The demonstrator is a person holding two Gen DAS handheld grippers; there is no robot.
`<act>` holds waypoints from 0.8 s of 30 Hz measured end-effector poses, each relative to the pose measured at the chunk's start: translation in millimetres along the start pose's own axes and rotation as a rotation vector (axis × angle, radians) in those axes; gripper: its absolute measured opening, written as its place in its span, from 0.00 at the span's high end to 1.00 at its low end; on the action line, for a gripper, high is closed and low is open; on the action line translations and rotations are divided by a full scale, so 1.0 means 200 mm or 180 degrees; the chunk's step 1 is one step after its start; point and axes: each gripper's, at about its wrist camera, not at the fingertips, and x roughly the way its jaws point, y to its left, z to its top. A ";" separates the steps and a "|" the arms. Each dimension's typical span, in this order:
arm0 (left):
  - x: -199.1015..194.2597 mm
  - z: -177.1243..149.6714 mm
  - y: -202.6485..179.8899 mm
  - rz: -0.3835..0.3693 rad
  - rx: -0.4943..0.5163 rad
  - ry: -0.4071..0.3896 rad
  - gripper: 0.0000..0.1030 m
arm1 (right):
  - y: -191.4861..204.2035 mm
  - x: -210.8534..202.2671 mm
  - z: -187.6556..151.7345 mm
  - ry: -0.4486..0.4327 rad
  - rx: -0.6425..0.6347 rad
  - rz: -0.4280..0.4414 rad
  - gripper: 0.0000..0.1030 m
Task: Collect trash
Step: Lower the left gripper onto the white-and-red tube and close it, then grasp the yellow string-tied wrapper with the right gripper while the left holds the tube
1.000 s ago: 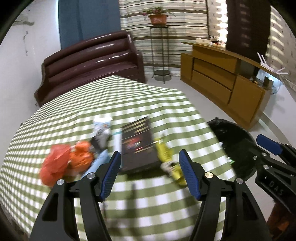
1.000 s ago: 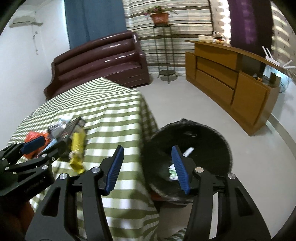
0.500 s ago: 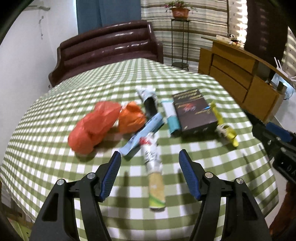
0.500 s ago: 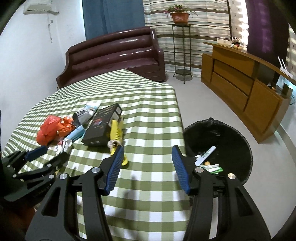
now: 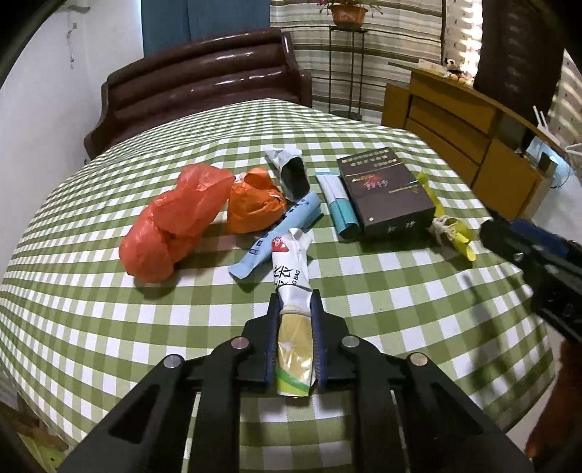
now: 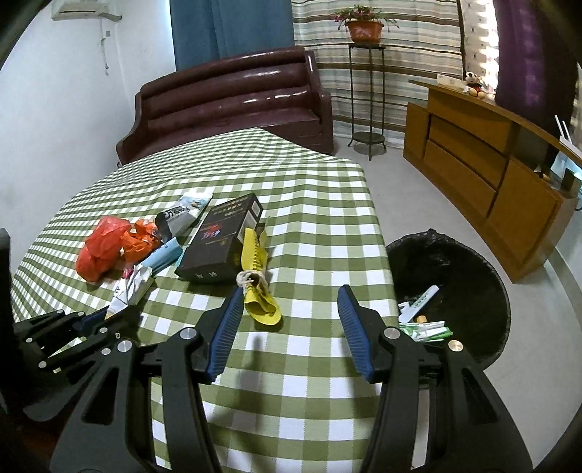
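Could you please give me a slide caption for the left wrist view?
Left gripper shut on a white wrapper lying on the checked tablecloth.

Right tongs (image 5: 523,251) half out of frame

Ahead of the tongs we note a dark brown sofa (image 6: 232,102) past the checked tablecloth (image 6: 309,203). Right of it stands a potted plant (image 6: 363,25) on a metal stand (image 6: 367,109), then a wooden sideboard (image 6: 483,171).

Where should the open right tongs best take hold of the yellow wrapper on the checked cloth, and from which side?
Probably at the yellow wrapper's narrow string-tied waist, from above, pads either side. It lies flat, lengthwise away from the right tongs, and flares at the ends.
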 end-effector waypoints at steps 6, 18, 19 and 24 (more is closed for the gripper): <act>-0.08 0.04 0.03 0.0021 0.0026 -0.0185 0.84 | 0.05 0.04 0.01 0.0032 -0.0042 0.0028 0.49; -0.06 0.15 0.20 0.0149 -0.0153 -0.0264 0.84 | 0.09 0.17 0.05 0.0170 -0.0142 -0.0034 0.56; -0.05 0.16 0.21 0.0153 -0.0162 -0.0259 0.84 | 0.09 0.18 0.05 0.0184 -0.0151 -0.0042 0.58; -0.04 0.16 0.21 0.0139 -0.0165 -0.0238 0.84 | 0.11 0.22 0.05 0.0284 -0.0188 -0.0053 0.69</act>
